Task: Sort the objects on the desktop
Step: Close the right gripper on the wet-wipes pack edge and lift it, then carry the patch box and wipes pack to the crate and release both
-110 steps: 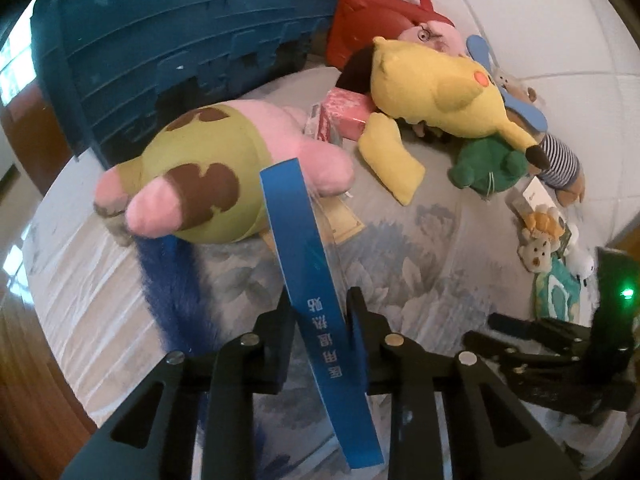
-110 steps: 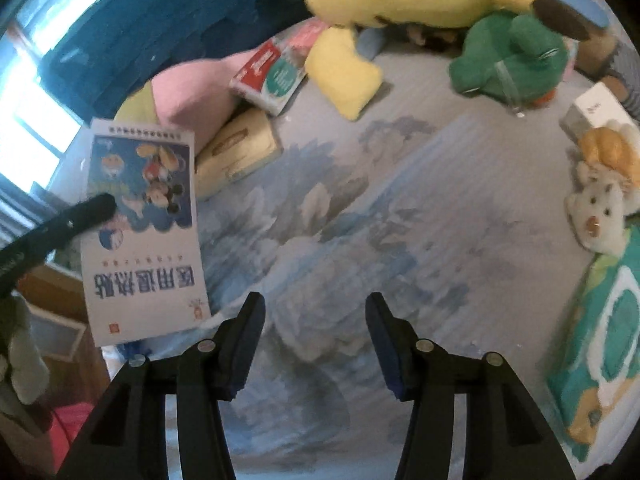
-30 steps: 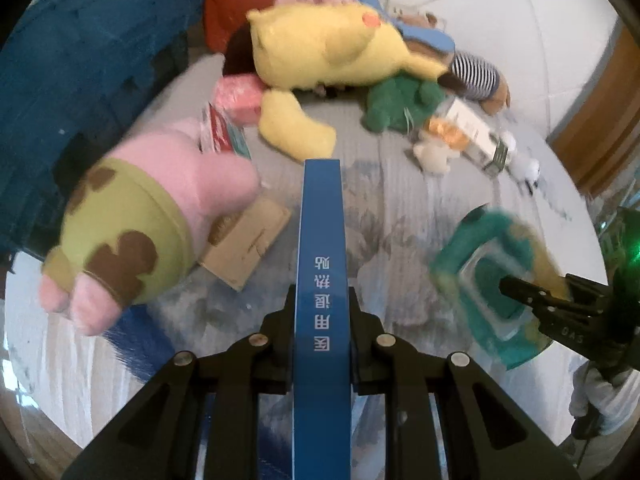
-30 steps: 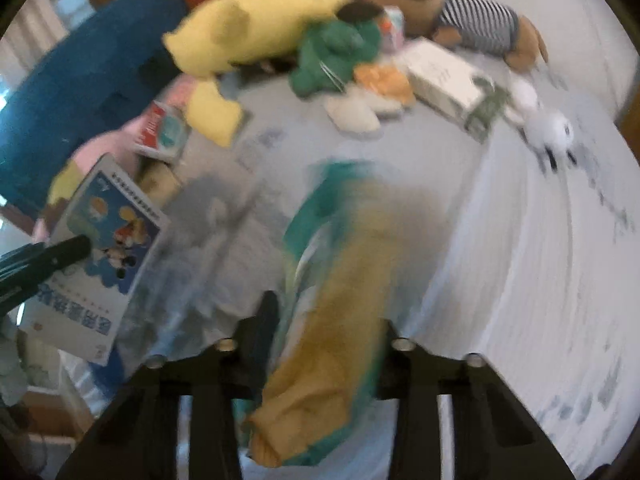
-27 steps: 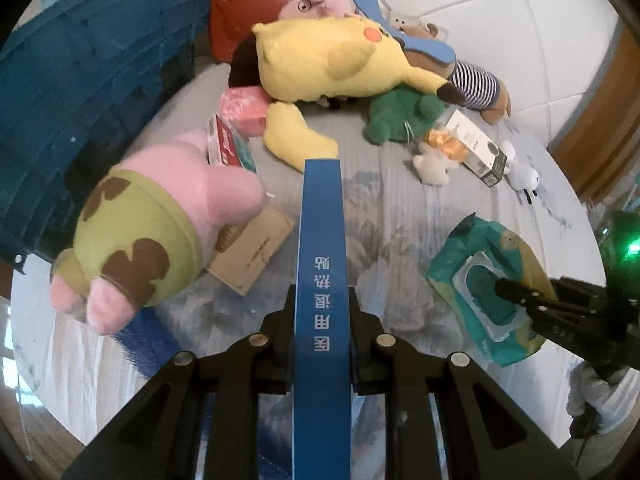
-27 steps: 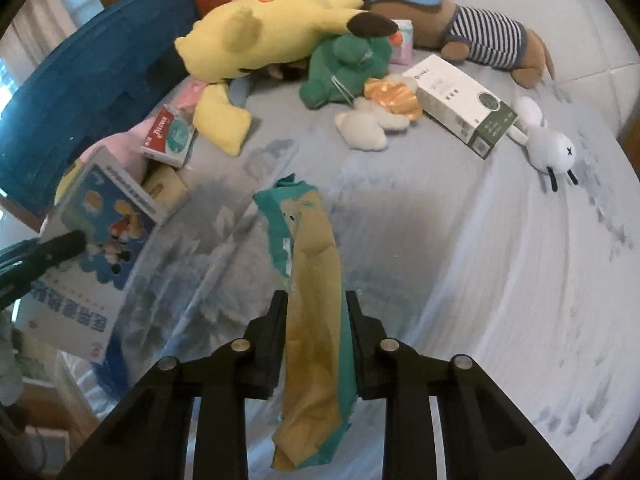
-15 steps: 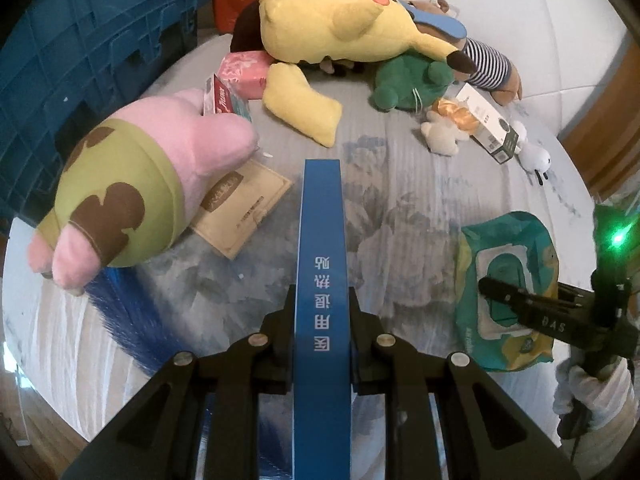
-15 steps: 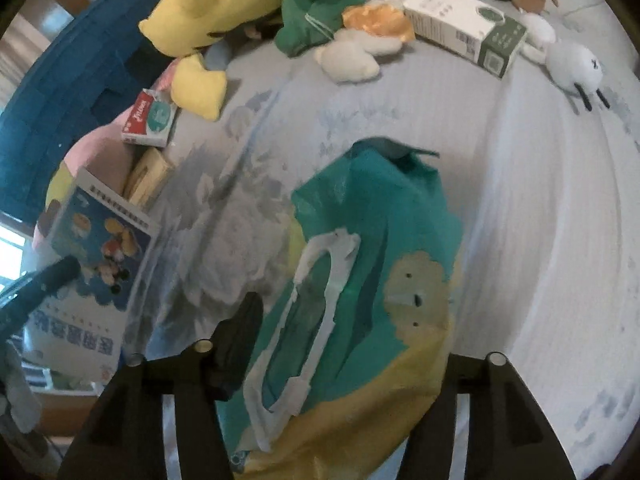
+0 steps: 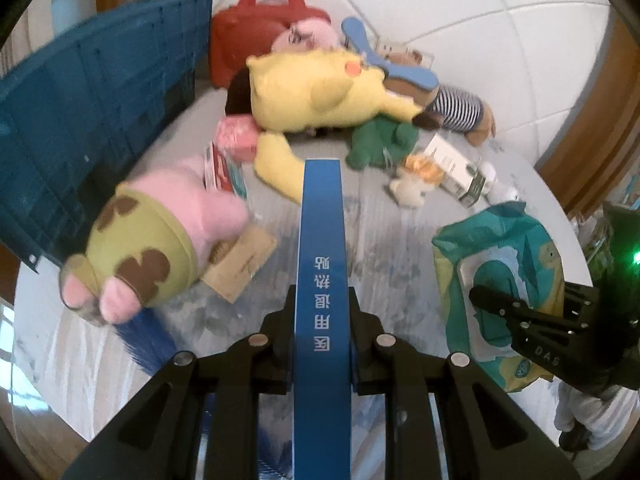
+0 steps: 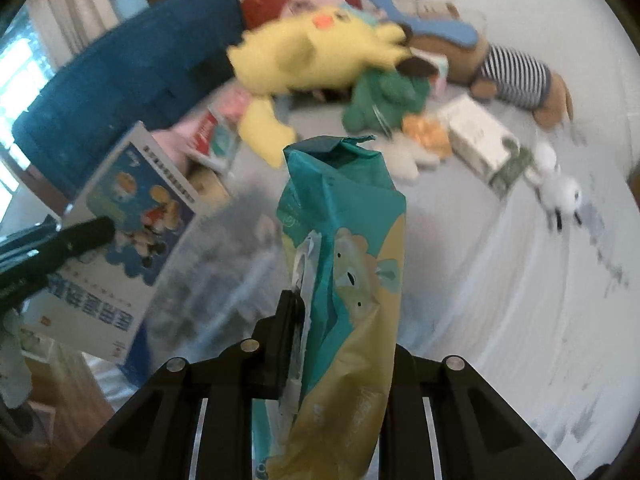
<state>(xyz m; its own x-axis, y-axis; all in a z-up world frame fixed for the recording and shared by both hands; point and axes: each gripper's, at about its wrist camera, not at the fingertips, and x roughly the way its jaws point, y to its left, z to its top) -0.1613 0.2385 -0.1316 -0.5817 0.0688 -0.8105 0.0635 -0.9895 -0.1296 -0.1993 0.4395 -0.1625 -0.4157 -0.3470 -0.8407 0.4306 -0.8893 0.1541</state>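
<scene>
The left gripper (image 9: 322, 332) is clamped edge-on across a flat blue box of medical patches (image 9: 322, 280), its narrow spine facing the lens; in the right wrist view the same box (image 10: 120, 240) shows its printed cartoon face, held clear of the tabletop. This grip across the thin dimension appears chosen because the box is too broad to span otherwise.

The right gripper (image 10: 340, 356) has its jaws closing on a teal-and-yellow wet-wipe pack (image 10: 348, 280), which stands up between them and is off the table. The soft pack buckles at its top end, so the hold is judged less secure than the left one. Seen from the left, the pack (image 9: 500, 256) hangs beside the box, the two near but apart.

Both items look ready to be carried to the blue crate (image 9: 80, 120) at the left rear.

Remaining on the patterned tablecloth (image 9: 380, 240): a pink-and-green plush (image 9: 152, 240) lying just before the crate, a brown packet (image 9: 240, 264) partly under it, a yellow plush (image 9: 316, 92), a green plush (image 9: 380, 140), a white carton (image 9: 452, 164), a striped plush (image 9: 456, 108) and a red bag (image 9: 256, 40). The pink-and-green plush lies nearest the route to the crate and may obstruct a low approach.
</scene>
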